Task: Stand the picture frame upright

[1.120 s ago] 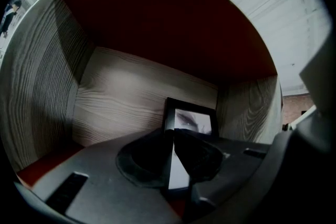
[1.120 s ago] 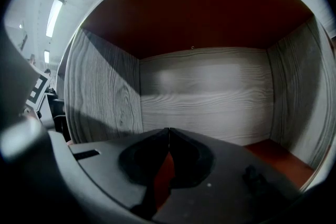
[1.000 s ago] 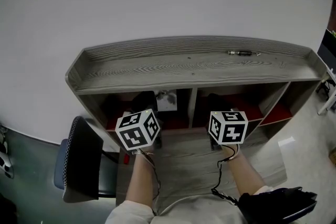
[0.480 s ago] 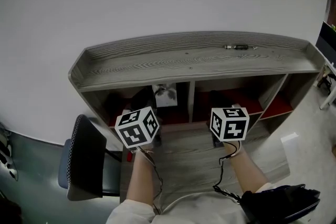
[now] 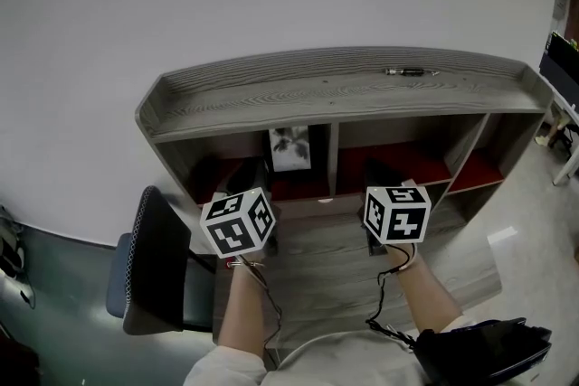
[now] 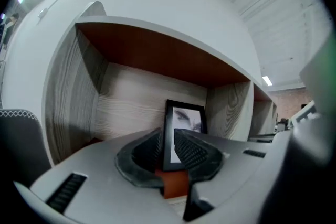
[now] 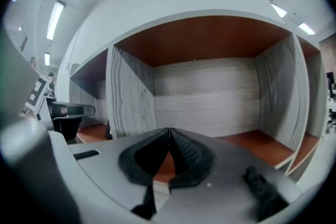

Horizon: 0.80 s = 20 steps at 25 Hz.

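Note:
A black picture frame (image 5: 289, 149) with a grey photo stands upright against the back of the shelf's left-middle compartment. In the left gripper view the frame (image 6: 185, 122) shows beyond the jaws, apart from them. My left gripper (image 6: 167, 132) is open by a narrow gap with nothing between its pads; its marker cube (image 5: 237, 221) sits in front of that compartment. My right gripper (image 7: 169, 132) is shut on nothing and points into the bare compartment to the right; its cube (image 5: 395, 214) is level with the left one.
The grey wood shelf unit (image 5: 335, 90) has red-floored compartments split by an upright divider (image 5: 331, 154). A small dark pen-like object (image 5: 409, 71) lies on its top. An office chair (image 5: 158, 267) stands at the left, and a black bag (image 5: 479, 353) at the lower right.
Both grippers have drawn back a little from the shelf, towards the person. The frame still stands upright, and more of it shows under the shelf top.

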Each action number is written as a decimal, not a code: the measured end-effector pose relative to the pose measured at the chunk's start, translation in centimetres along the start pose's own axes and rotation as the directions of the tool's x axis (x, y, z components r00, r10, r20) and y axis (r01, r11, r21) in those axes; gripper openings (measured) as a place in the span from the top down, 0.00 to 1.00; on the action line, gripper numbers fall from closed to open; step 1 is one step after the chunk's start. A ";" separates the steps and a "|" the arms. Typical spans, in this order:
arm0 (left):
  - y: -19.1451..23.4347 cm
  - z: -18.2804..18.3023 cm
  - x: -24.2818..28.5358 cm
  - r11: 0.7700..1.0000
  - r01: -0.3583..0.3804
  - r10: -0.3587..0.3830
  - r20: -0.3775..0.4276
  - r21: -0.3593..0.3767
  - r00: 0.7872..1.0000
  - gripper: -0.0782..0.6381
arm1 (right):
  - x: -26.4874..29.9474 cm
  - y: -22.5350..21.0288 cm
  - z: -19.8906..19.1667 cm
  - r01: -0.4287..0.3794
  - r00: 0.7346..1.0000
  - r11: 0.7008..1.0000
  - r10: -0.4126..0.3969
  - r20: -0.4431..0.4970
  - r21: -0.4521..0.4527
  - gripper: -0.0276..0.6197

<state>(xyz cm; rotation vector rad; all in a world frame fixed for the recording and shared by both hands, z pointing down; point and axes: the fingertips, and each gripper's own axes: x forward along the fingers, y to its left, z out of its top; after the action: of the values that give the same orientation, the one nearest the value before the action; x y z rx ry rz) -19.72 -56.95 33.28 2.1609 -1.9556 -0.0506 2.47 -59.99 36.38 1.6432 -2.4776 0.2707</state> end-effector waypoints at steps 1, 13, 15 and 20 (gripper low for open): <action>0.1 -0.1 -0.5 1.000 -0.002 0.002 -0.001 -0.002 1.000 0.79 | -0.4 0.3 -0.2 -0.001 1.000 1.000 0.001 -0.002 0.001 0.91; 1.0 -3.8 -5.7 1.000 0.023 -0.023 -0.073 0.002 0.997 0.79 | -4.5 3.6 -3.5 0.022 0.999 0.999 -0.021 -0.034 0.043 0.91; 0.9 -4.6 -6.2 0.999 0.034 -0.034 -0.089 0.000 0.995 0.81 | -5.0 3.8 -4.2 0.033 0.999 0.998 -0.030 -0.042 0.053 0.91; 0.5 -7.1 -7.2 0.998 0.058 -0.058 -0.131 0.000 0.990 0.85 | -5.9 4.0 -6.0 0.055 0.997 0.996 -0.051 -0.063 0.073 0.91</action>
<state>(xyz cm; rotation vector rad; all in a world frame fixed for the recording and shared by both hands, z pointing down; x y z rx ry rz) -19.78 -48.86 39.43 2.1649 -1.8224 0.0840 1.24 -51.74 40.56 1.7003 -2.4030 0.4046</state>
